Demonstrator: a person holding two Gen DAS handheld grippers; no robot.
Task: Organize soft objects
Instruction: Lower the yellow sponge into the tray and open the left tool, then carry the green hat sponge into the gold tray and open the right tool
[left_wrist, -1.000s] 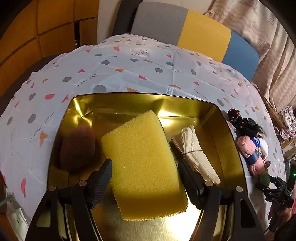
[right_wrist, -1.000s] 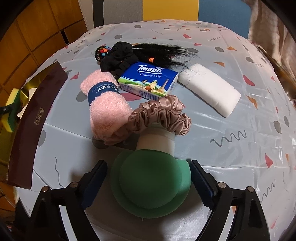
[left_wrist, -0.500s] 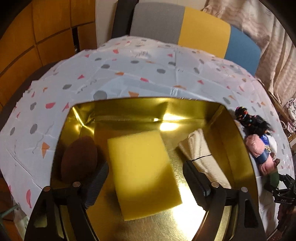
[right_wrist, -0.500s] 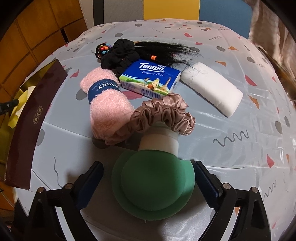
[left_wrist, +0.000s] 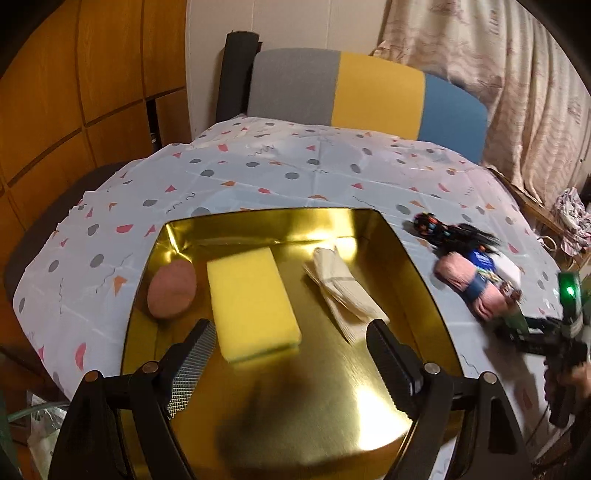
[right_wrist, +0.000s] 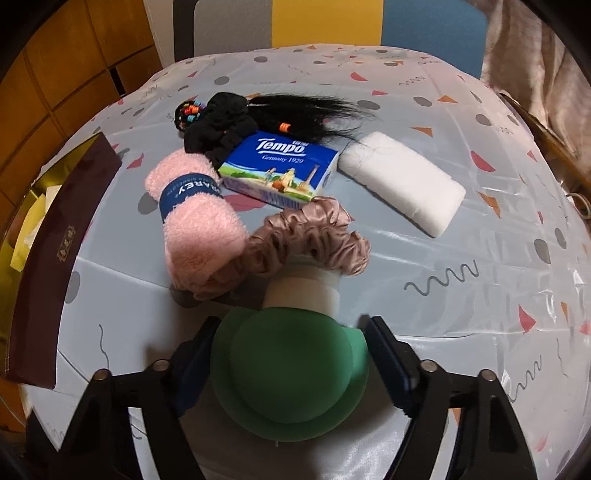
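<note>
My left gripper hangs open above the gold tray, with nothing between its fingers. In the tray lie a yellow sponge, a brown round puff and a folded cream cloth. My right gripper points down over a green dome-shaped soft piece on a white stem. Its jaws are closing, and both pads meet the green brim. Just beyond it lie a pink-brown scrunchie and a rolled pink towel.
A Tempo tissue pack, a white soft block and a black hairpiece with coloured bands lie farther back on the patterned tablecloth. The tray's maroon outer wall stands at the left. A chair back rises behind the table.
The left gripper opened, let go of the yellow sponge in the tray, and drew back and up. The right gripper stayed in place, widened, then closed onto the green piece.
</note>
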